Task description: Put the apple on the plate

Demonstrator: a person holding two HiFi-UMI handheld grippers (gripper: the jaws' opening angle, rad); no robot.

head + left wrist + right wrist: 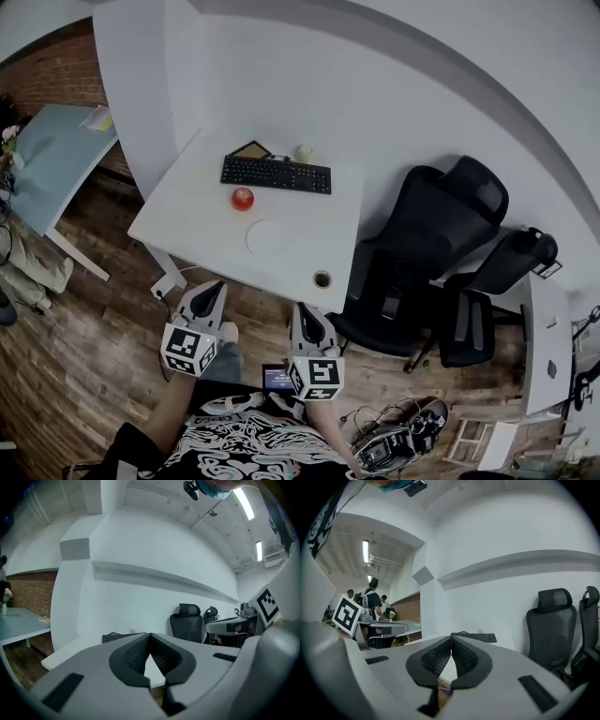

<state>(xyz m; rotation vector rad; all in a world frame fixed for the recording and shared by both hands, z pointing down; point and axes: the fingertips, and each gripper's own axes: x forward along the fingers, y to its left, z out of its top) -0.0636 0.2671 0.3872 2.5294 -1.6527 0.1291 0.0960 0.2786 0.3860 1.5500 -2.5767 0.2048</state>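
apple (243,198): probably firm, smooth, light | hold: across its middle | left gripper (215,287), right gripper (305,309): both clenched, empty

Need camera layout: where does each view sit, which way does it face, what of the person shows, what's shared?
Head view: on the person's head, steeply down at the table with apple, plate, keyboard; forearms, left gripper, right gripper show below.
Left gripper view: on the left gripper, roughly level along its shut jaws toward table edge and chair; right gripper's cube at right.
Right gripper view: on the right gripper, along its shut jaws toward keyboard, chair; left gripper's cube at left.
Shared: all three show keyboard and chair.
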